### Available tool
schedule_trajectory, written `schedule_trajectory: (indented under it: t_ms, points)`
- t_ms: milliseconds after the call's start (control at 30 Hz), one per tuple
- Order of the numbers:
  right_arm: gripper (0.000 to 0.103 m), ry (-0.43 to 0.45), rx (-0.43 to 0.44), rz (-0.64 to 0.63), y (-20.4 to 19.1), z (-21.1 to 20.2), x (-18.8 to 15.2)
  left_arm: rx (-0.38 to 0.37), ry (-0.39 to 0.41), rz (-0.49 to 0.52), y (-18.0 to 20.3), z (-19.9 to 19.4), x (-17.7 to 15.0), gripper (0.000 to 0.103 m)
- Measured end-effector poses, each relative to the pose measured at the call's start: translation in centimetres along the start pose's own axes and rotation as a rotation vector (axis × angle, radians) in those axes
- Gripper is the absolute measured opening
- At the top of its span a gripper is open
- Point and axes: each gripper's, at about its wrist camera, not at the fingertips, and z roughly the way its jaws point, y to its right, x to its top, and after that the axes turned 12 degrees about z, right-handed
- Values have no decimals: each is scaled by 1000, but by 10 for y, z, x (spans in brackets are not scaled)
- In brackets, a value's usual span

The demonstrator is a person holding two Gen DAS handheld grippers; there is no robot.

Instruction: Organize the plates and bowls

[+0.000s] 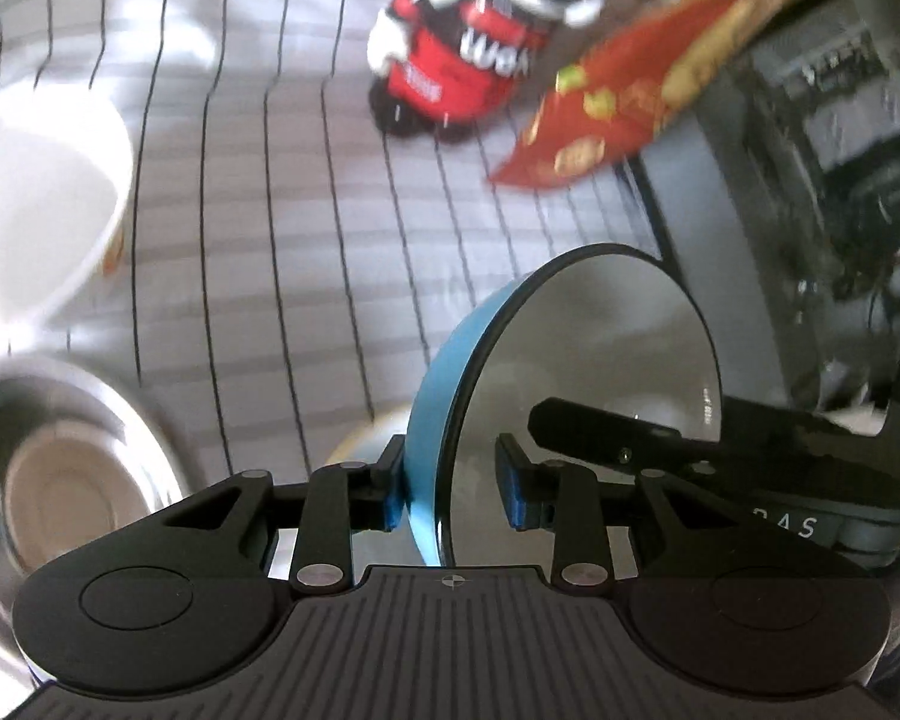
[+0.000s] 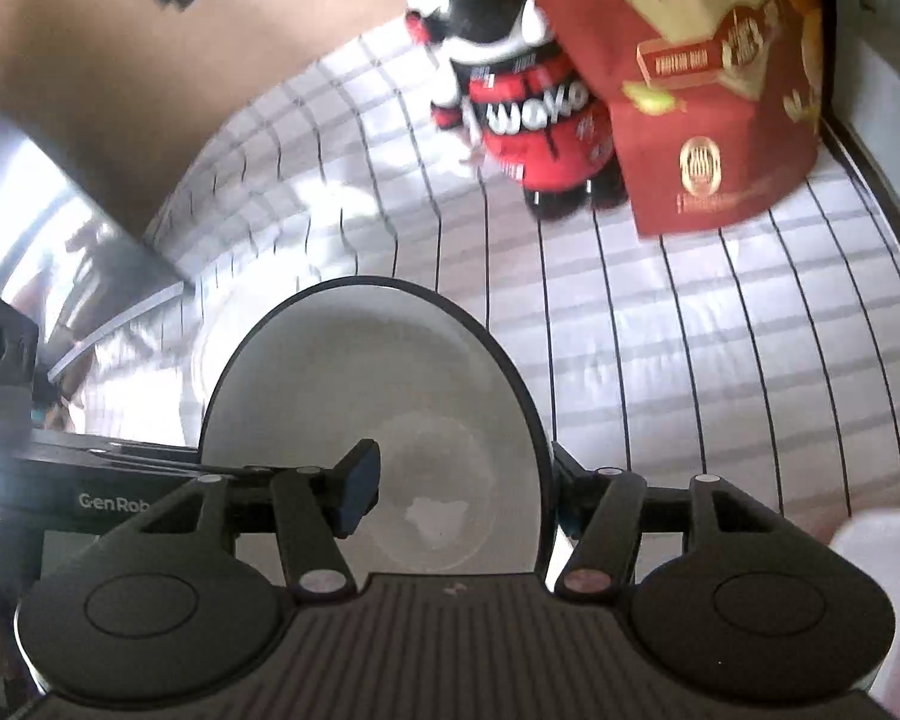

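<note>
A bowl (image 1: 600, 330), blue outside and grey inside with a dark rim, stands tilted between both grippers over the striped tablecloth (image 1: 270, 240). My left gripper (image 1: 453, 480) straddles its rim. The left pad lies against the blue outer wall, and the right pad is inside, a little apart from the rim. In the right wrist view the same bowl (image 2: 378, 372) fills the middle. My right gripper (image 2: 459, 480) straddles the opposite rim, with one finger outside by the wall and the other well inside, clear of it. One of the right gripper's fingers (image 1: 600, 426) reaches into the bowl.
A white bowl (image 1: 48, 198) and a steel bowl (image 1: 60, 480) sit at the left. A red, black and white plush toy (image 1: 474, 48) and a red snack bag (image 1: 606, 120) stand at the back. A dark cabinet (image 1: 810, 180) borders the cloth on the right.
</note>
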Motion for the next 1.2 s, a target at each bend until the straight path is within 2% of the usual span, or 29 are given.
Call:
schedule_trajectory:
  t_ms: [167,400,500,733,1033,1200]
  points:
    - [60,-73,-17,23,13,16,-35,-5,-70,-39,-8,16,-36,33]
    - [60,-124,-37,37,20,42,-58,16,-81,-82,-24,28,-56,30]
    - [59,-114,-78,9,21,47,-62,8,-59,-95,-28,22,-57,29]
    - [59,-115,-73,-5,23,48,-59,0,-33,-130,-36,17,-54,28]
    - [60,-82,-75,-13,23,33,-51,15,-49,-118,-34,20,-50,26]
    - [60,-73,-78,-21,22,31,-52,26,-28,-105,-34,7,-47,26]
